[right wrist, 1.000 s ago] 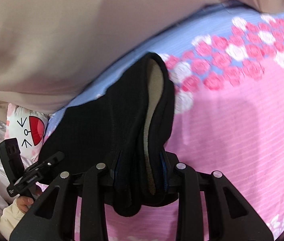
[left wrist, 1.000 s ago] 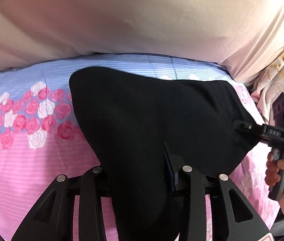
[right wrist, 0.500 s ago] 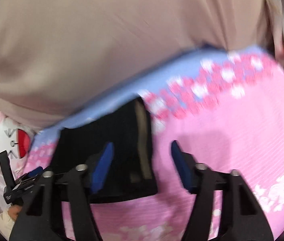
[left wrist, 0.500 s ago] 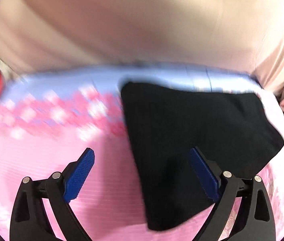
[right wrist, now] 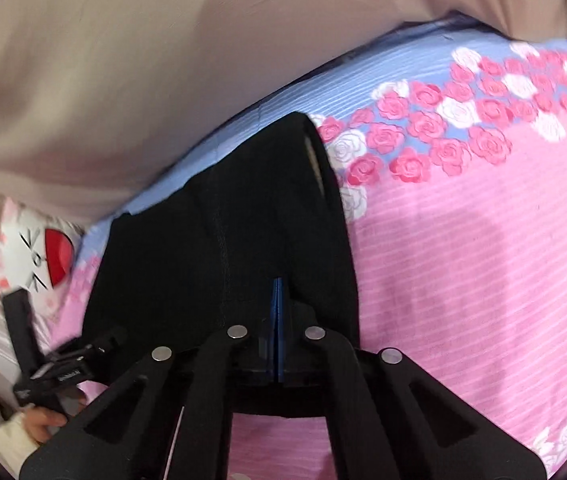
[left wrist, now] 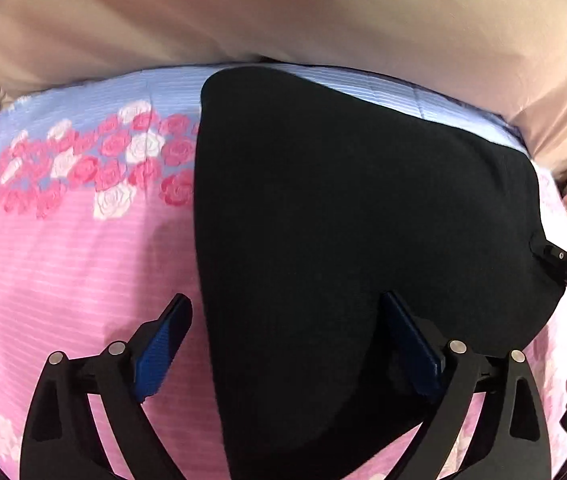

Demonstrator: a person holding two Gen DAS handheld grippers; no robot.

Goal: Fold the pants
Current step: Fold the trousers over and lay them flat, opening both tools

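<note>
Left wrist view: a pink rose-print bedsheet (left wrist: 63, 264) is lying under the folded black pants (left wrist: 343, 216). The left gripper (left wrist: 287, 332) is hovering with jaws spread wide, having just opened, straddling the pants' near edge without pressing. The right gripper (right wrist: 276, 312) is pinching fully together, having just closed over the pants; whether cloth is caught, I cannot tell.

Black pants (left wrist: 343, 220) lying folded into a compact, roughly rectangular bundle on the pink, rose-printed bedsheet (left wrist: 63, 272), fabric dark and matte, layered edges showing a pale lining (right wrist: 315, 160) at one end, far edge reaching the sheet's blue band
</note>
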